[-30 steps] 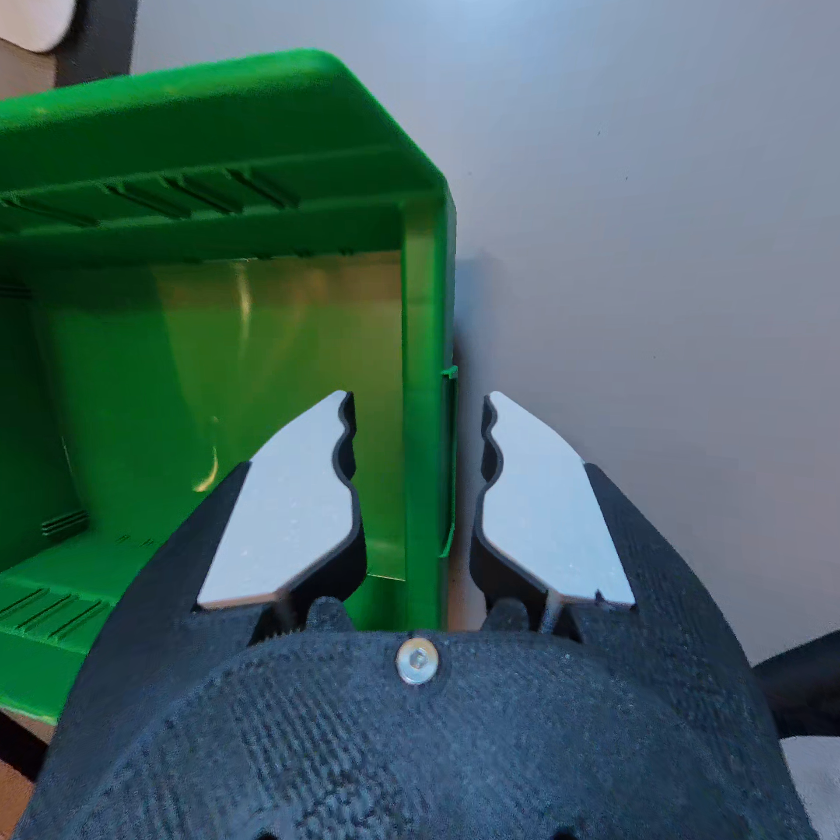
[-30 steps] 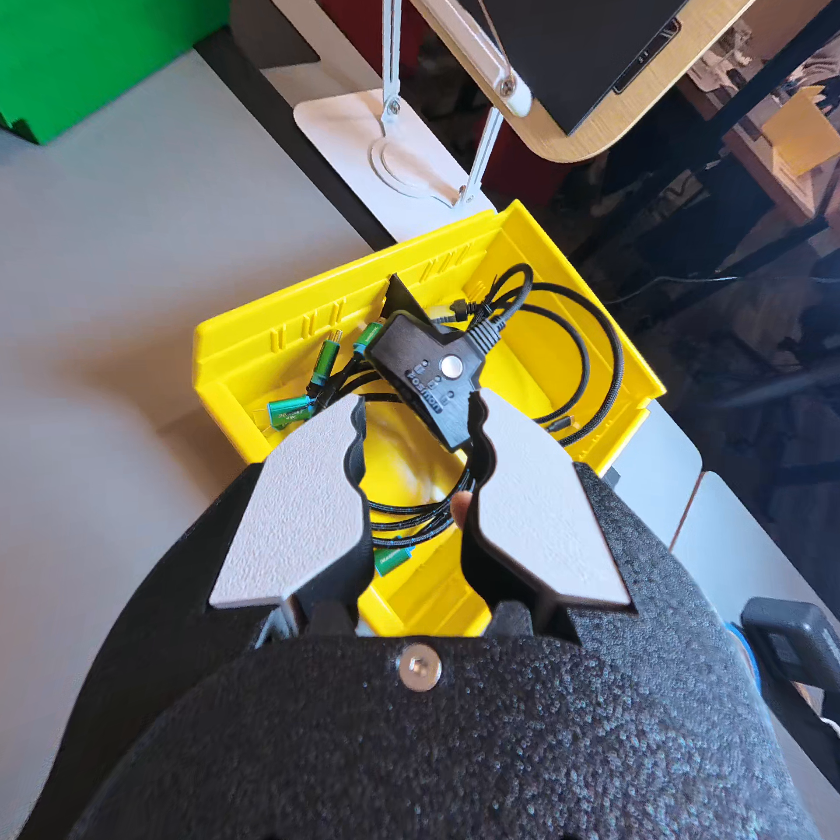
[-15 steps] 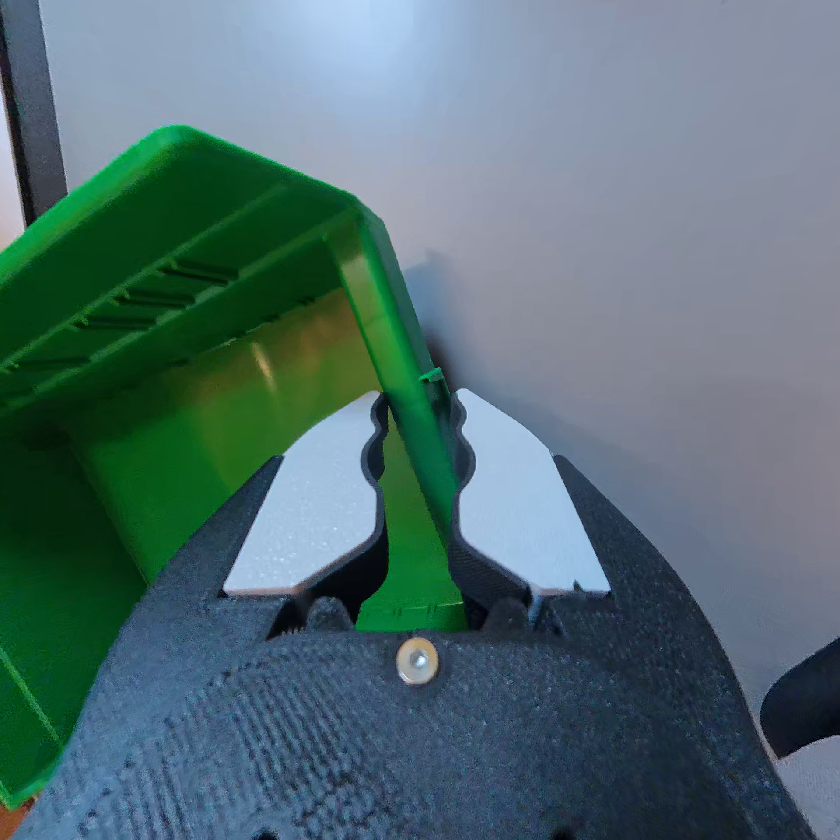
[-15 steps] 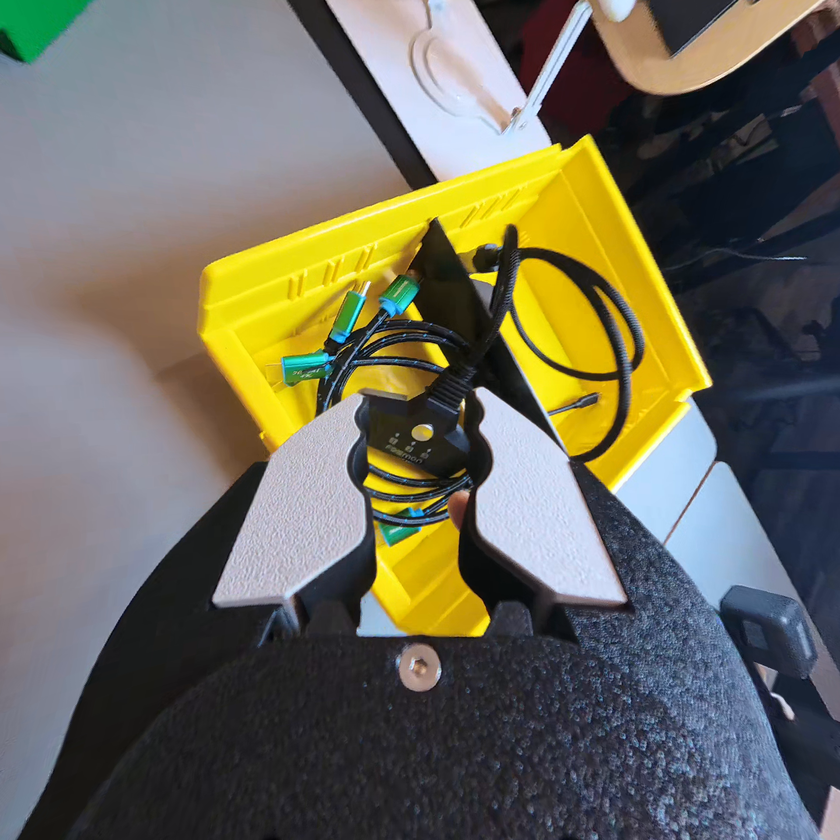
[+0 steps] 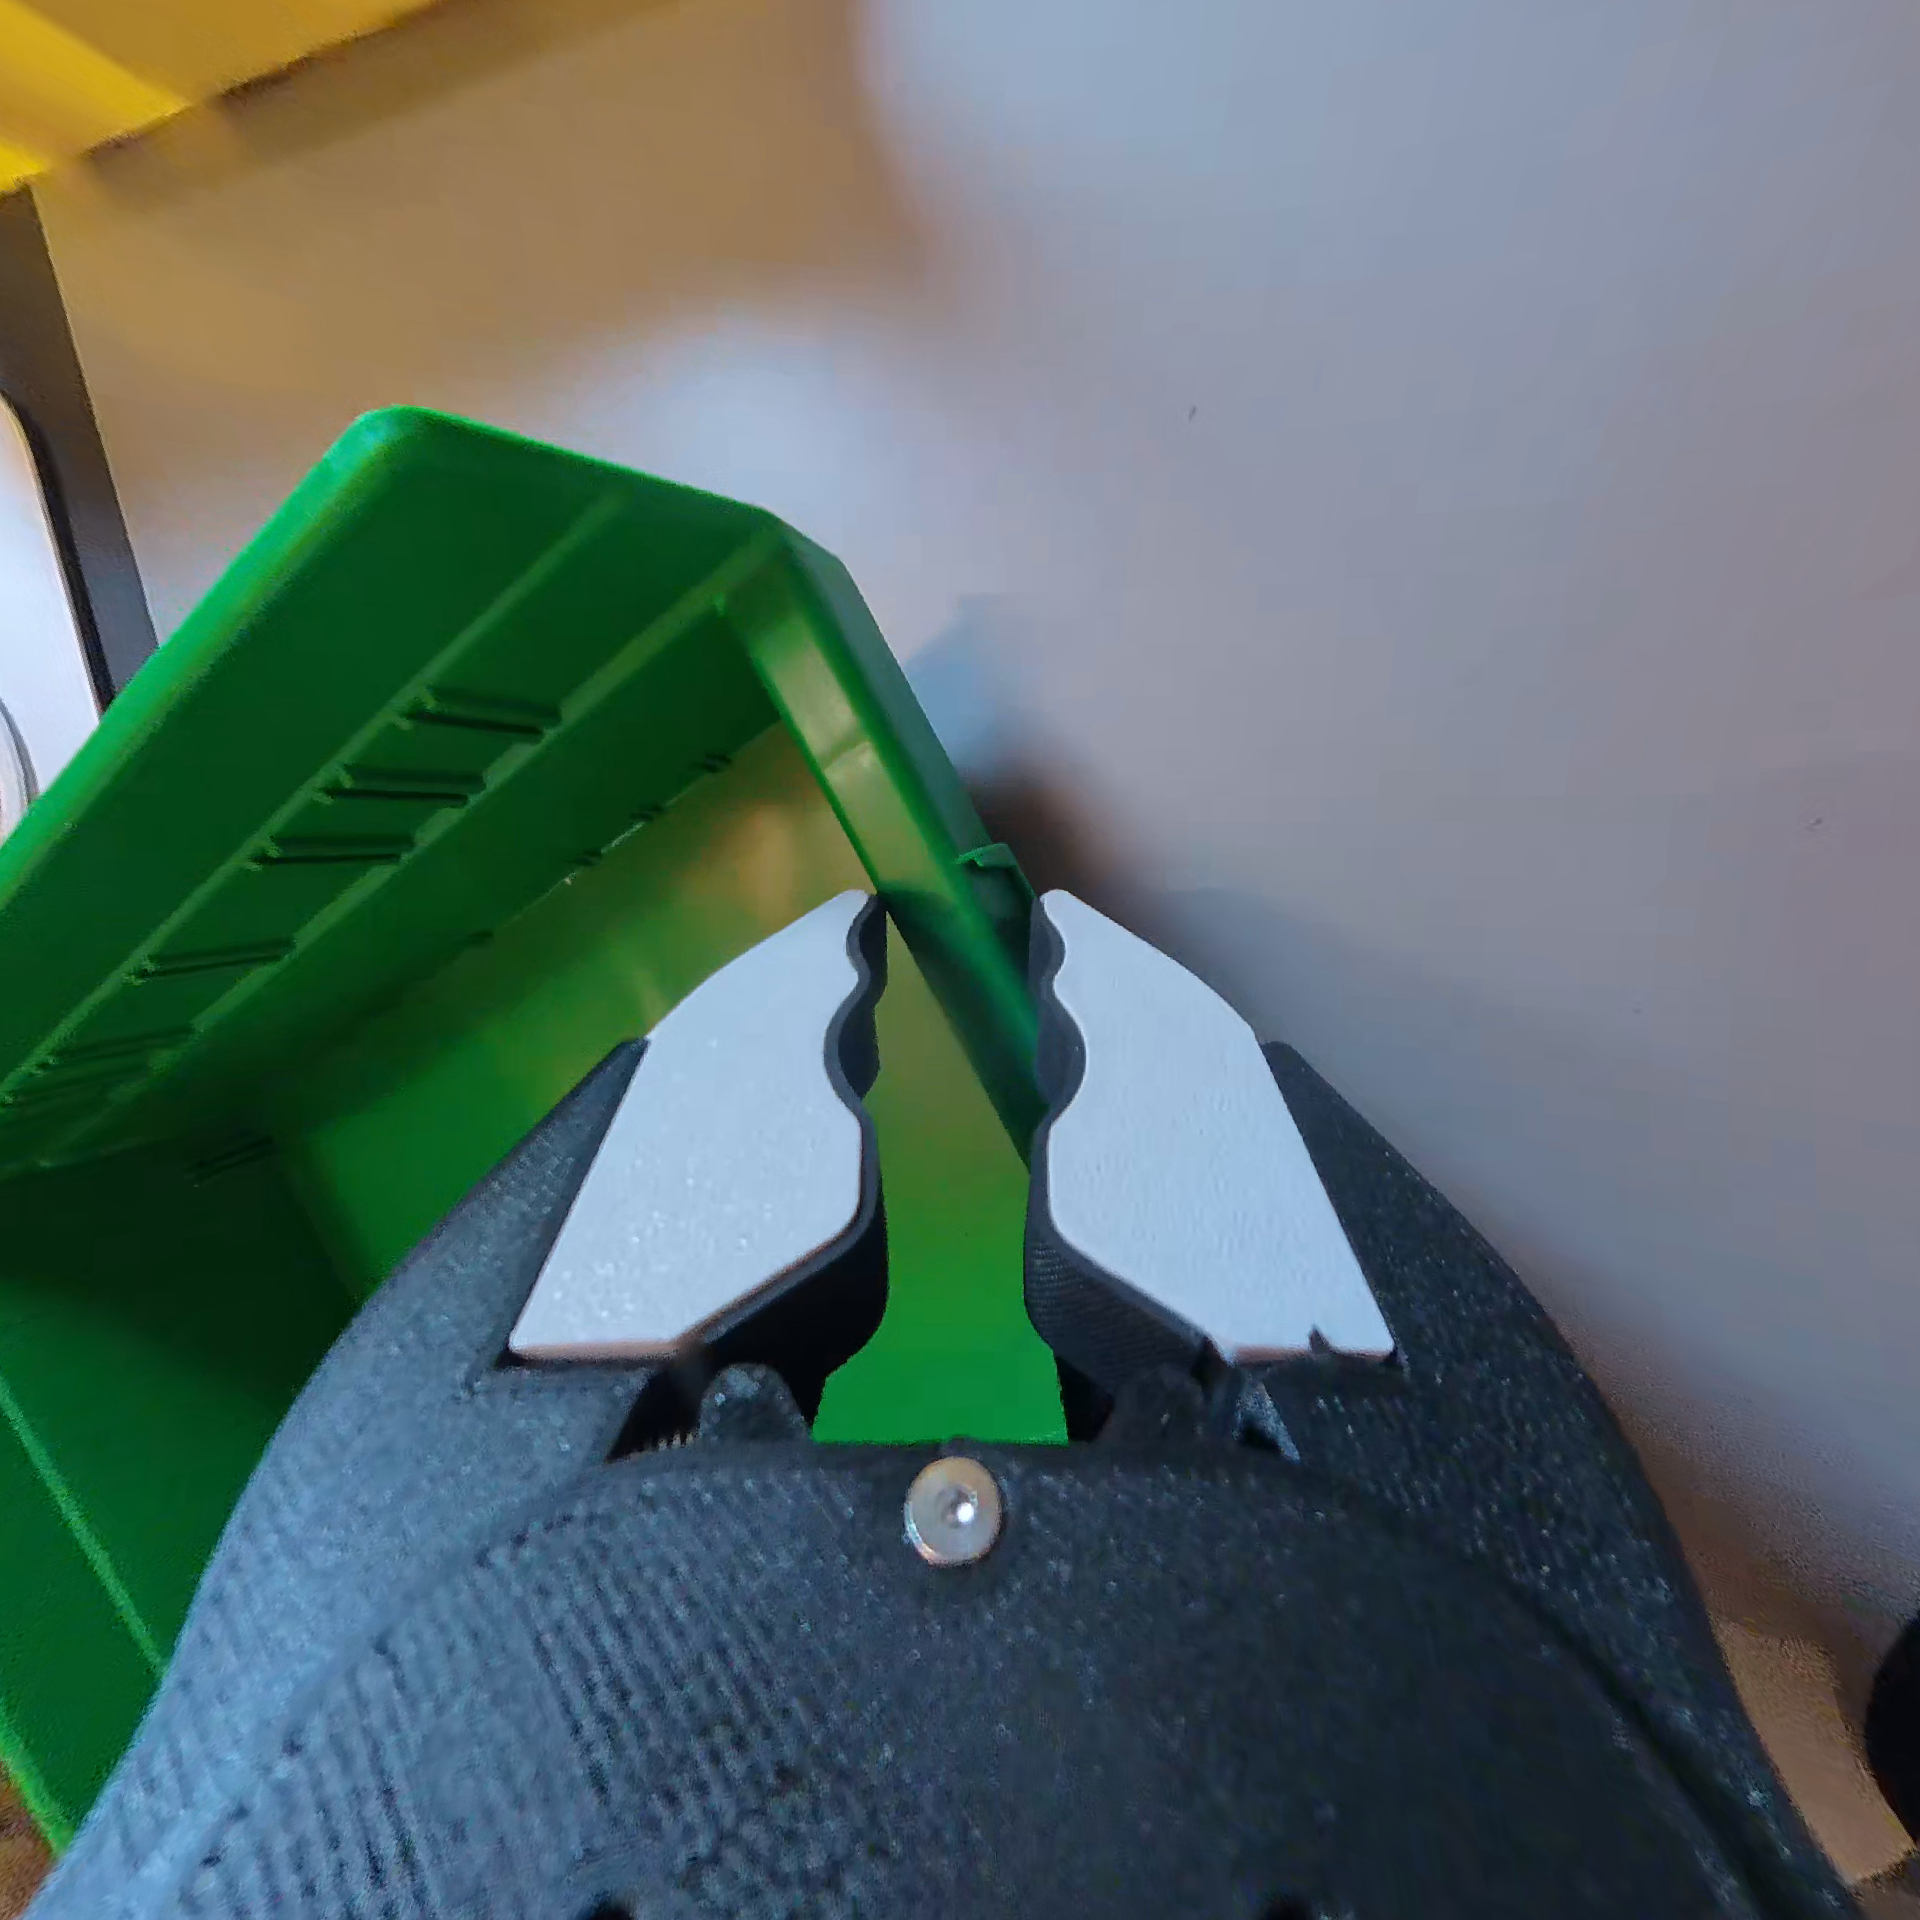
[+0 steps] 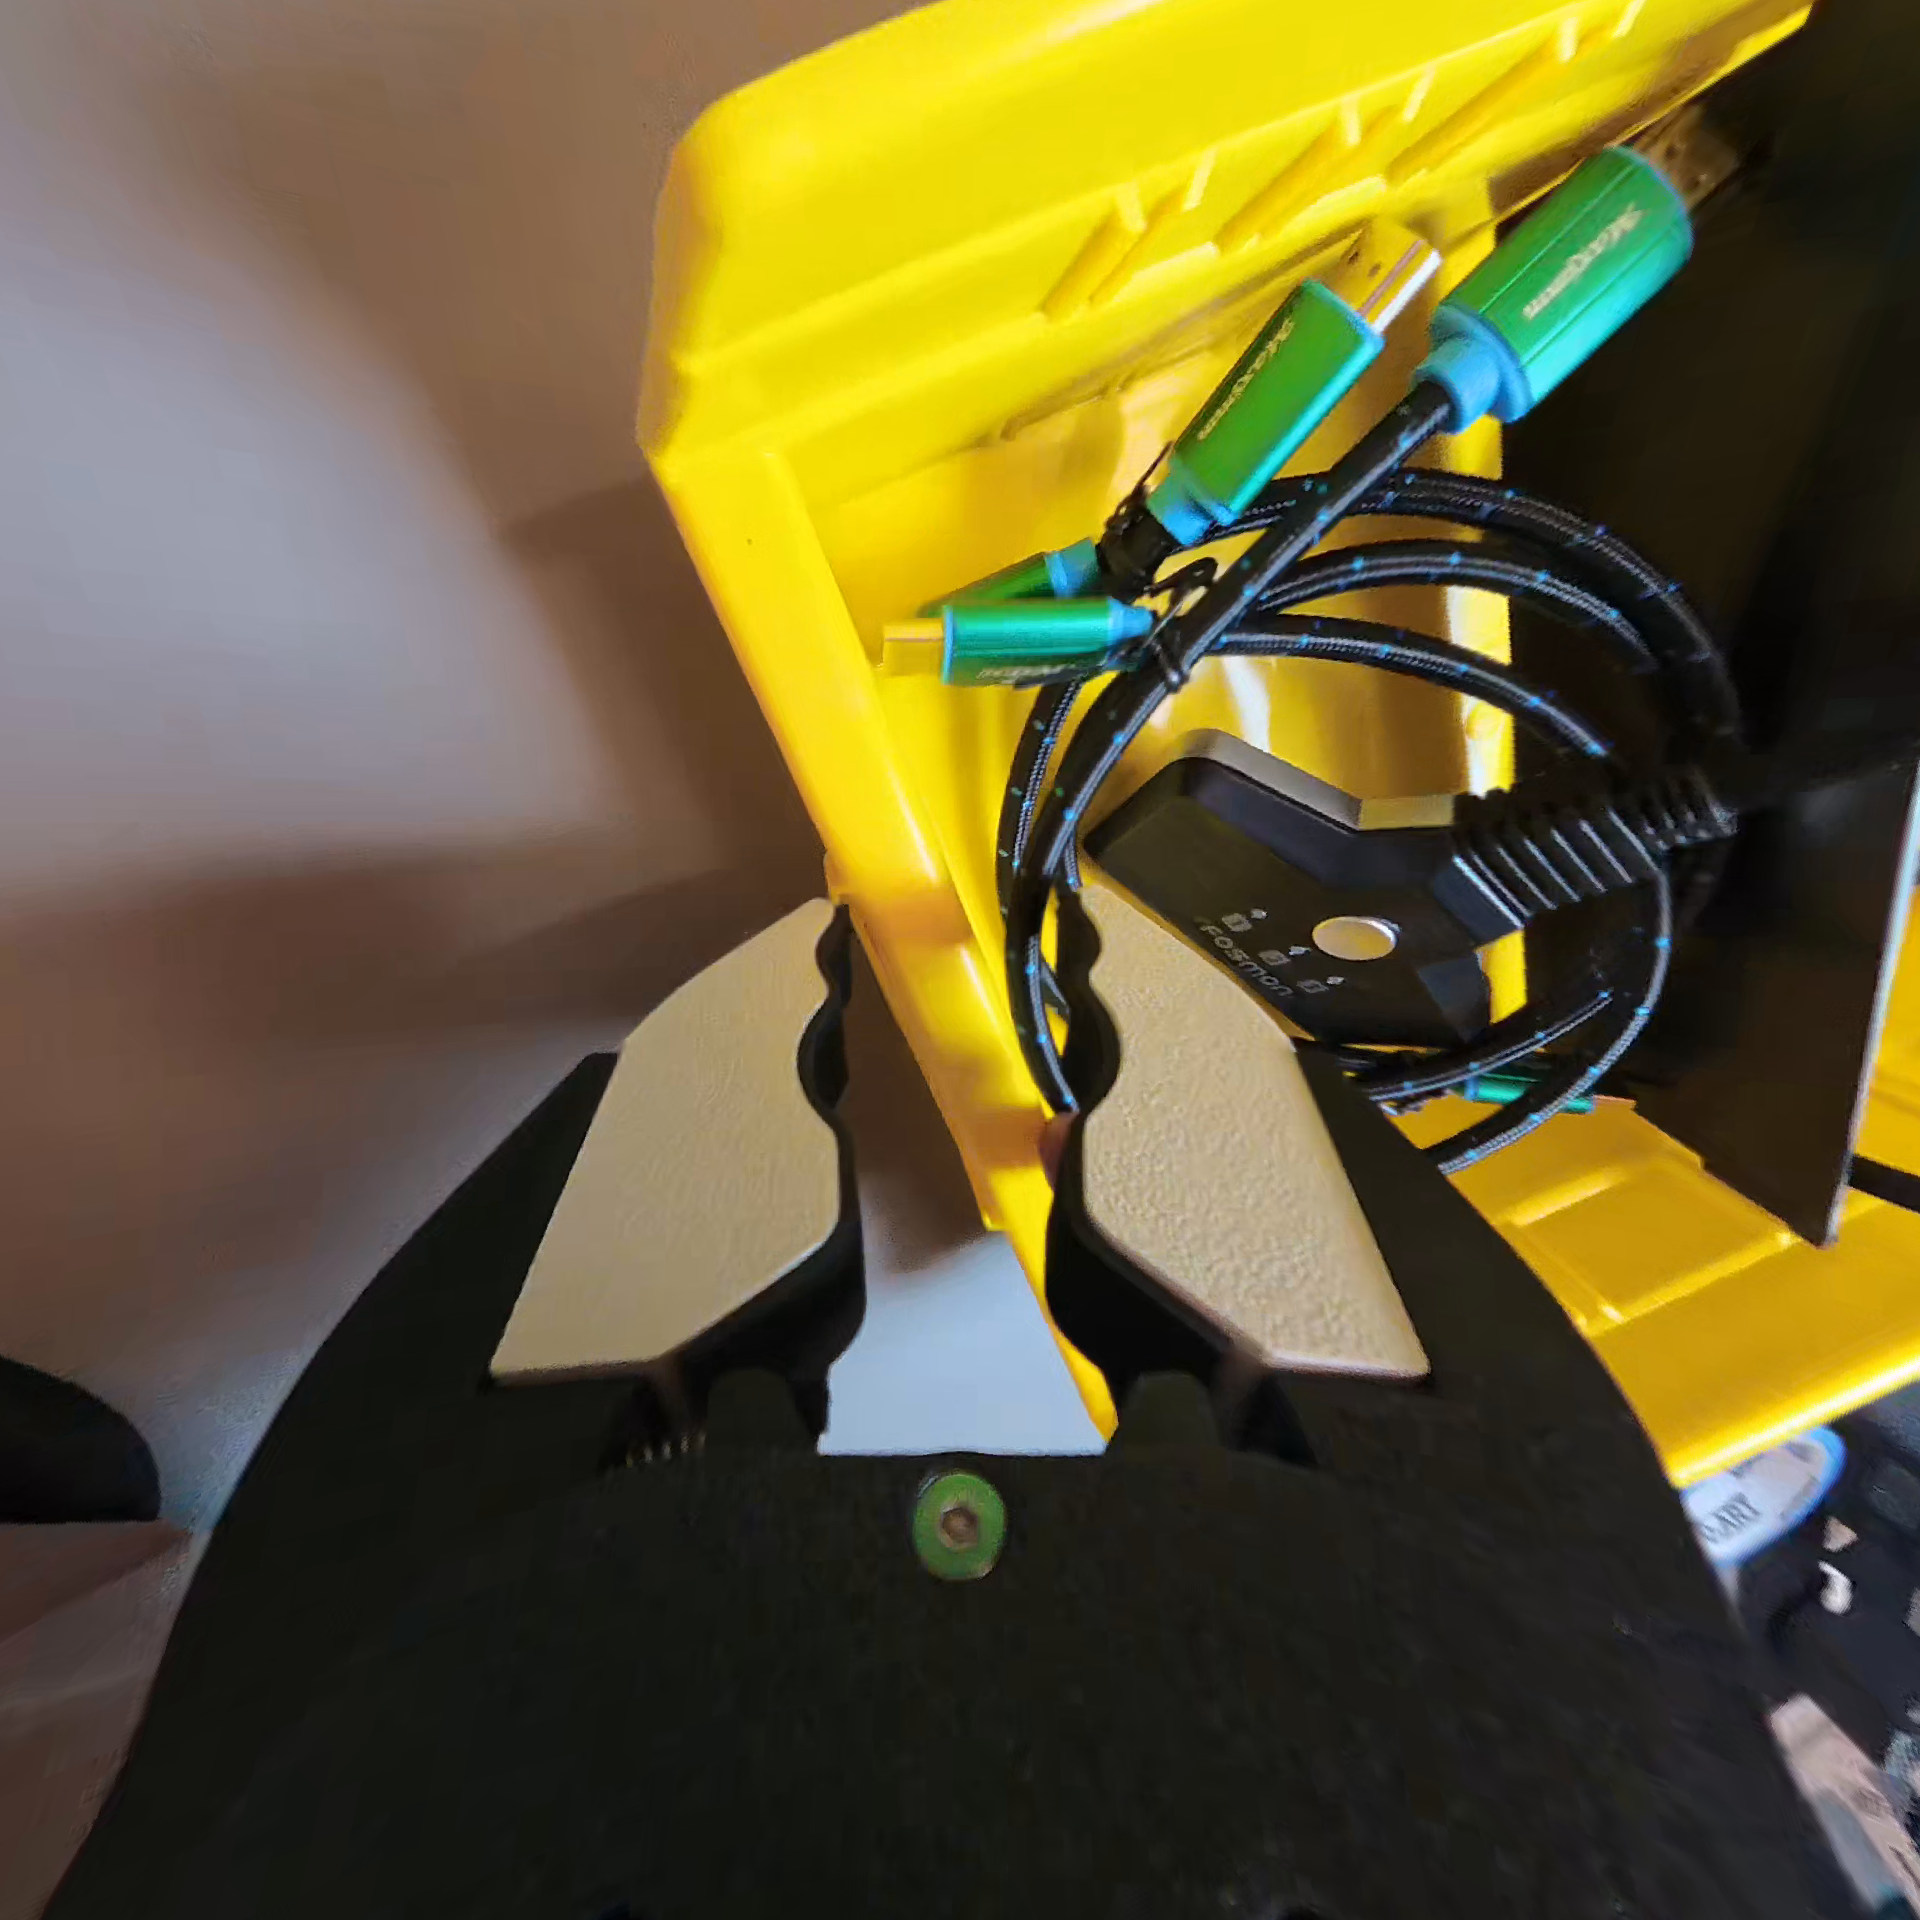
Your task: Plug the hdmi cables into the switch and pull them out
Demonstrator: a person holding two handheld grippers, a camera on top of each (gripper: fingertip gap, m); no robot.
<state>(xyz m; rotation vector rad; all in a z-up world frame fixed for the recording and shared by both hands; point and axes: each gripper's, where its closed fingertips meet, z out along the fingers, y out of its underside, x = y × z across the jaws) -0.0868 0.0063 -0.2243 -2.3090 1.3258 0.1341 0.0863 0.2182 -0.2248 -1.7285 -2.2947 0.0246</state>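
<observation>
In the right wrist view a black HDMI switch (image 6: 1278, 894) lies in a yellow bin (image 6: 935, 208) among coiled black braided HDMI cables (image 6: 1351, 582) with green plugs (image 6: 1257, 405). My right gripper (image 6: 961, 925) straddles the bin's near left wall, one finger outside and one inside, closed on it next to a cable loop. In the left wrist view my left gripper (image 5: 956, 914) is shut on the right wall of an empty green bin (image 5: 416, 727), which is tilted.
Both bins sit on a pale grey table (image 5: 1455, 520). A black flat panel (image 6: 1818, 623) stands in the yellow bin to the right of the switch. A yellow edge (image 5: 104, 62) shows at the top left of the left wrist view. The grippers' ends are close to 30 cm from one another. My right gripper's tips are some 4 cm from the black HDMI switch (image 6: 1278, 894).
The left gripper closed on the green bin's wall and the bin has swung round. The right gripper moved from over the switch to the yellow bin's left wall and closed on it.
</observation>
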